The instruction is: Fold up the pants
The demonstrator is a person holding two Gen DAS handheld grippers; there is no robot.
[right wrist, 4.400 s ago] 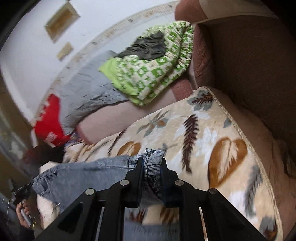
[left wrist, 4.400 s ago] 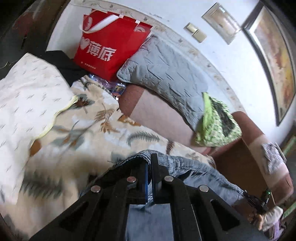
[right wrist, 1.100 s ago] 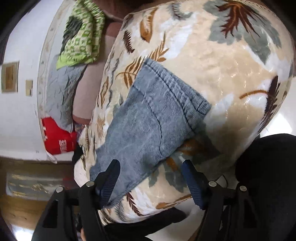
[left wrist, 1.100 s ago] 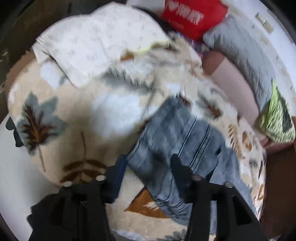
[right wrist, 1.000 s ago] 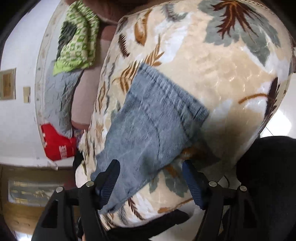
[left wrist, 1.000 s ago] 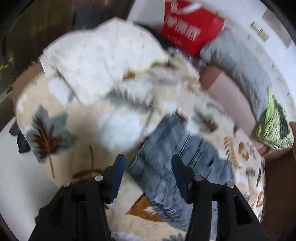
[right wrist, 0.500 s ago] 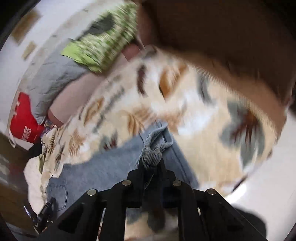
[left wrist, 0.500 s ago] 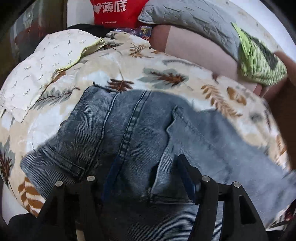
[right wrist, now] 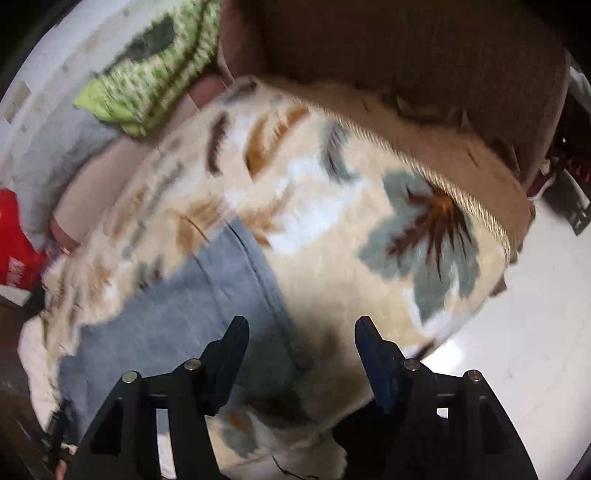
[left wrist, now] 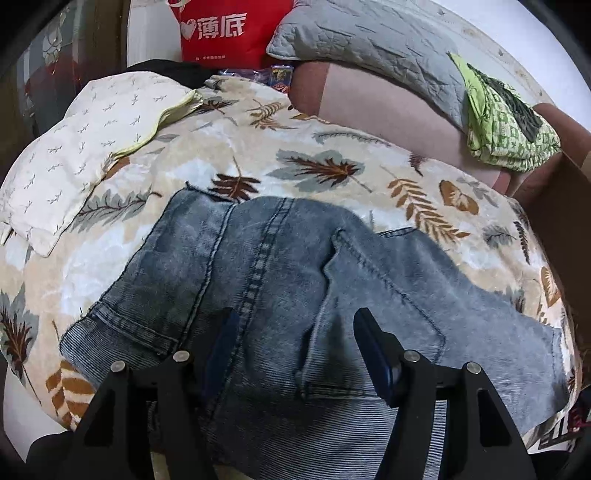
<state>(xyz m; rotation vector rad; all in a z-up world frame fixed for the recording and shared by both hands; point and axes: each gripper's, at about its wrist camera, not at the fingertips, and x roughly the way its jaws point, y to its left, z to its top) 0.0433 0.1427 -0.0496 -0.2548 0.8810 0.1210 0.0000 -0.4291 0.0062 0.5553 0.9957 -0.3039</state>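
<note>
- Two claws hang spread over the pants (left wrist: 280,280), and neither grips anything: the left claw (left wrist: 295,343) stands wide above the waist and back pocket, no cloth pinched between its pads.
- The right claw (right wrist: 299,347) has just been opening; its jaws are apart with only the edge of the denim and the leaf-print blanket (right wrist: 332,236) below them, nothing clamped.
- The pants lie on the blanket across the sofa, laid over on themselves as far as I can judge; smoothing and at least one more fold look left.
- Only the left view is sharp: it shows seams, the pocket, a white pillow (left wrist: 85,147) and a red bag (left wrist: 229,29).
- Only the right view, though blurred, shows the sofa arm (right wrist: 406,62) and the pale floor (right wrist: 535,332).
</note>
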